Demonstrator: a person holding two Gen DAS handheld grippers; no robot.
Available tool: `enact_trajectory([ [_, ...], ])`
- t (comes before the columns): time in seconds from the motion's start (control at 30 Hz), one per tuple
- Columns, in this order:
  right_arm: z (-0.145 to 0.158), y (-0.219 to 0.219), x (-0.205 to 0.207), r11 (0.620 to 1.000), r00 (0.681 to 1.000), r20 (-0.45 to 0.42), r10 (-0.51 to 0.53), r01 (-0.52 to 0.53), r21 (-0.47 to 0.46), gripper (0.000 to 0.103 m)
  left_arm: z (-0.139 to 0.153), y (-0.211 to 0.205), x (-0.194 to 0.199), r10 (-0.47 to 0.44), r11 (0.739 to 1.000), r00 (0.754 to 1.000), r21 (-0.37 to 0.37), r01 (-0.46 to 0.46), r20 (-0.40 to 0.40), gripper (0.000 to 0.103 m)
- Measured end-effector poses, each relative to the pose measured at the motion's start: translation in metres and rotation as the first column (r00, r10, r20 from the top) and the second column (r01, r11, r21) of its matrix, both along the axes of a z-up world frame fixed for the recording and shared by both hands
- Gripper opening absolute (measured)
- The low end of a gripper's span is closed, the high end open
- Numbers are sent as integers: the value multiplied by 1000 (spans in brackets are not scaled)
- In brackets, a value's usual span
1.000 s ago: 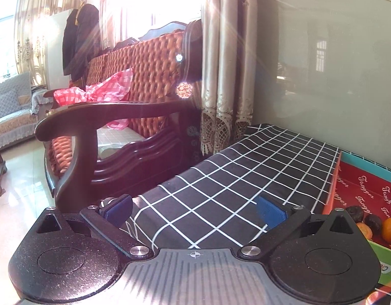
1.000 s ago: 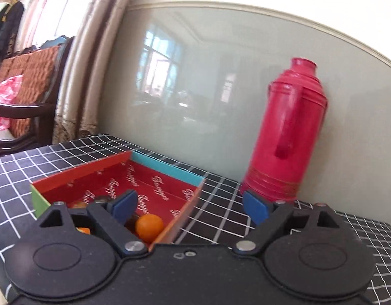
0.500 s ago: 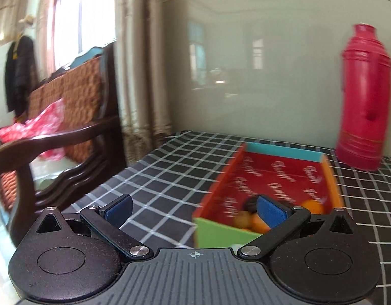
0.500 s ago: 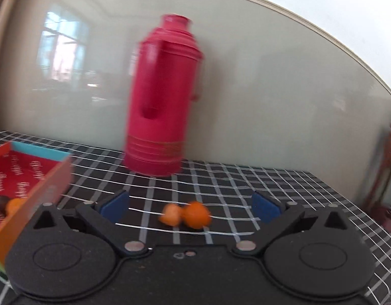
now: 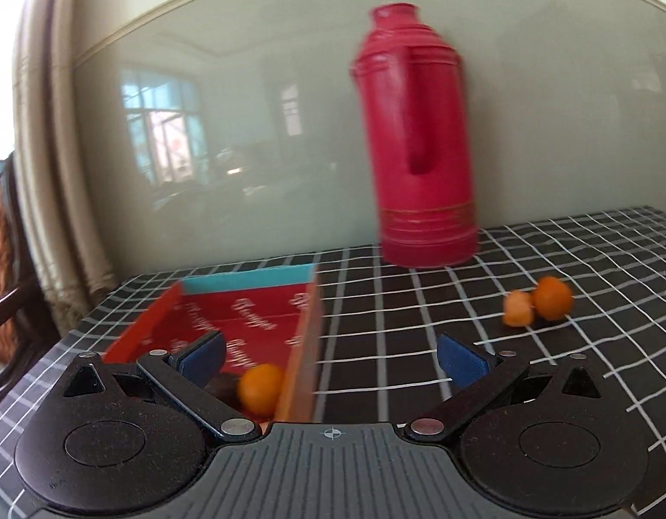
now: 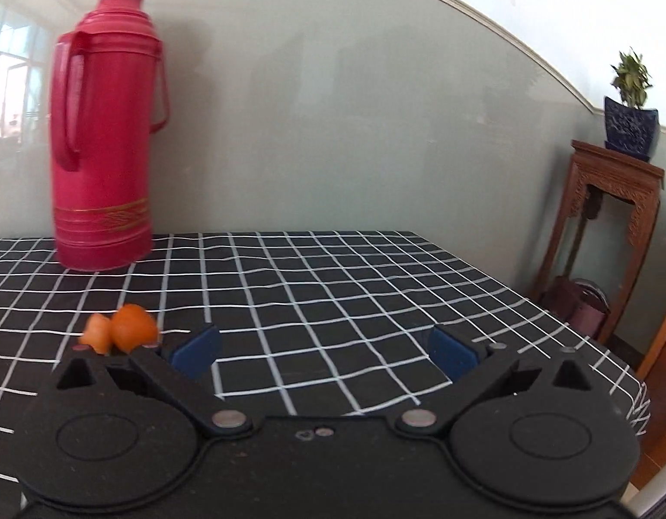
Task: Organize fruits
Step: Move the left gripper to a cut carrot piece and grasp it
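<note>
Two grippers in play, both spread wide with nothing between the blue pads: left gripper (image 5: 331, 357) poised over the near end of the box, right gripper (image 6: 324, 350) over bare checked cloth. One red cardboard box (image 5: 309, 337) with a teal far wall, lying on the black-and-white checked tablecloth (image 6: 333, 285) at the left of the table. Inside the box, near its front corner, one round orange fruit (image 5: 260, 389) and at least one dark fruit (image 5: 222, 385) just beside it, half hidden behind the left gripper's finger; exact count of dark ones impossible to tell. Outside the box, two more orange pieces, touching each other on the cloth well to the right of the box: one round orange fruit (image 5: 552, 297) and one smaller, paler orange piece (image 5: 518, 308), blurred, kind unclear. Same pair seen from the right wrist just beyond that gripper's left finger: larger fruit (image 6: 133, 332), smaller piece (image 6: 96, 336). One tall red thermos flask (image 6: 101, 129) standing upright at the back of the table against the grey-green wall panel, behind and between box and loose pair. One carved wooden stand (image 6: 609, 225) off the table's right, carrying one blue potted plant (image 6: 630, 123).
</note>
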State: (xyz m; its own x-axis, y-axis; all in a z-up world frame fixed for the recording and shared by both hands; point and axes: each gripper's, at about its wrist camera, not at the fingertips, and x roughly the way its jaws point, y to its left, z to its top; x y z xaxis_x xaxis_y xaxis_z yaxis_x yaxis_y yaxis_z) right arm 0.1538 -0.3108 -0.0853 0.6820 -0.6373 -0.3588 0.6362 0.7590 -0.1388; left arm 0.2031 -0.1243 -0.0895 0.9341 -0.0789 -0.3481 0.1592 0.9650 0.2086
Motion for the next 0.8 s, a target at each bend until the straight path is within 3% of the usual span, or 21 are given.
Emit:
enact_trajectory([
  [0.13,-2,-13,-8,1000,1000,5,-24,24,4,97,-8,-35,11,-69,997,997,44,71,-33,103],
  [0.33,-1,-27,-13,999,999,14,-31,31,17,97,-14,-67,30,-144,988,986,52,148,-81,102],
  [0.47,1,-40,-17,998,999,33,-31,30,47,97,-18,-84,45,-181,980,977,62,189,-111,88],
  [0.8,6,-40,-21,998,998,62,-10,6,68,97,-34,-118,67,-255,958,952,91,273,-168,76],
])
